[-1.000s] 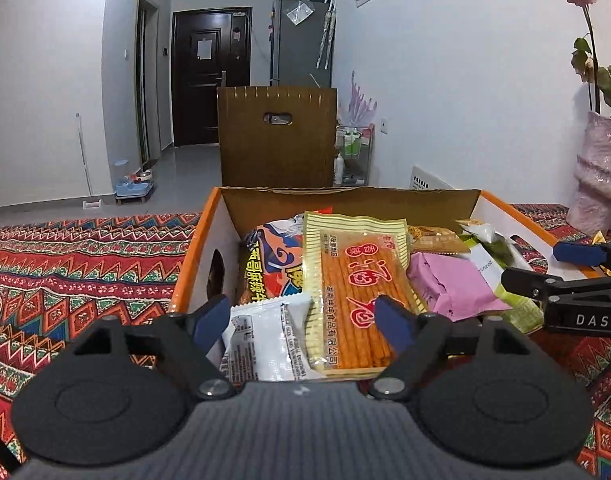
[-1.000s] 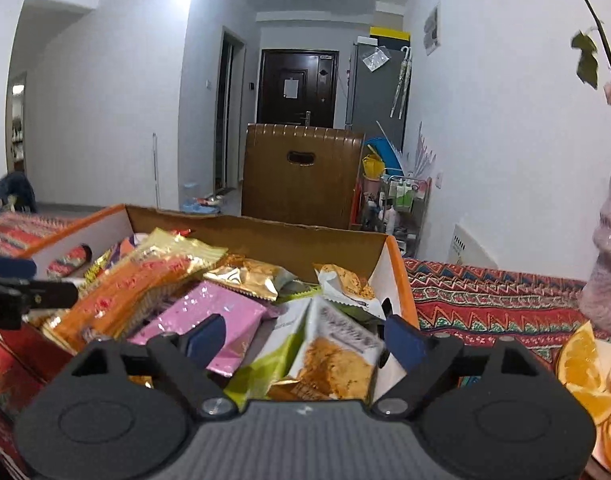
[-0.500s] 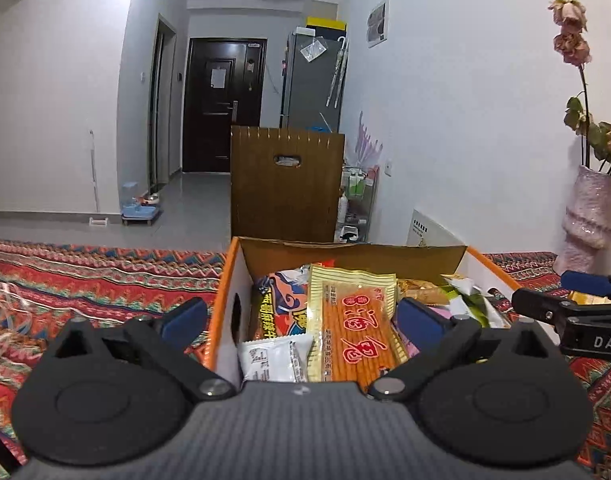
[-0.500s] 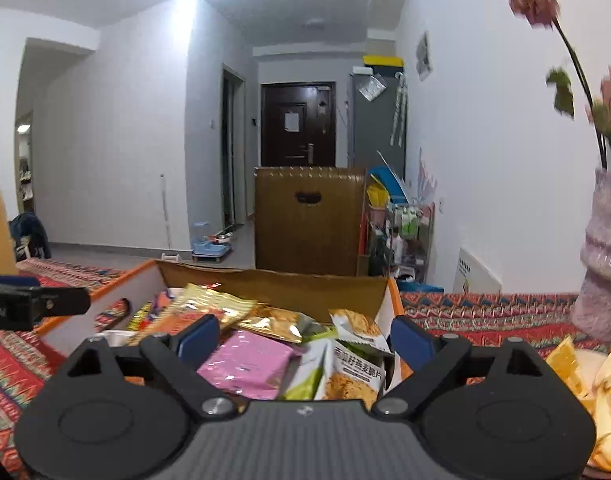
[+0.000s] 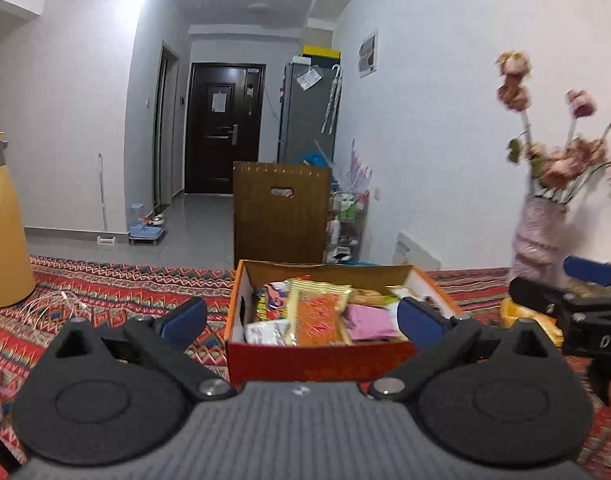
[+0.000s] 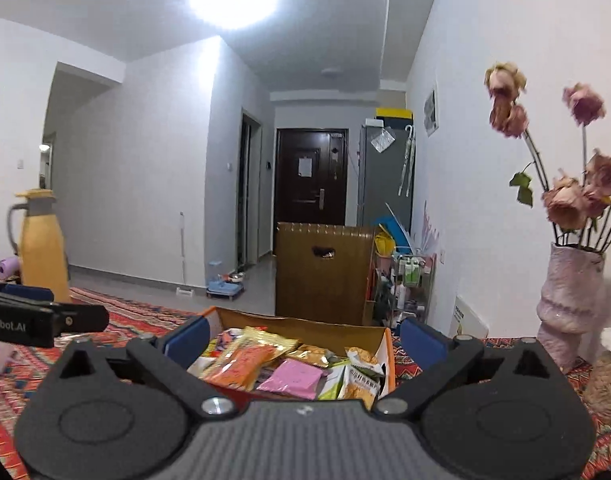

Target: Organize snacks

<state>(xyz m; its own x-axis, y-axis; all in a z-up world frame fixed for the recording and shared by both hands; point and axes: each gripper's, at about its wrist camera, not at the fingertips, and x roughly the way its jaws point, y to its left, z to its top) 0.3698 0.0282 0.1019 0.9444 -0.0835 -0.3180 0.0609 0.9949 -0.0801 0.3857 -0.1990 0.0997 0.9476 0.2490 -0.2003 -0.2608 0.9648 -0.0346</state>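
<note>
Two claws, both mine, both spread wide and holding nothing.

Item: left gripper (image 5: 301, 318), fingers parted, hanging above the patterned cloth (image 5: 105, 292), short of the box.

Item: right gripper (image 6: 303, 342), fingers parted likewise, its gap framing the packets.

Item: snack box (image 5: 313, 362), orange card, open-topped, dead ahead of both claws, its long side running across my view. Contents: orange packet (image 5: 319, 314) lying lengthwise away from me, pink packet (image 5: 367, 316) to its right, white packet (image 5: 265, 330) at the near left corner.

Item: vase (image 6: 569, 300) with dried flowers, right of the box, apart from it.

Judgement: the right claw sits closer over the packets; the left is farther back, facing the box's near wall.
</note>
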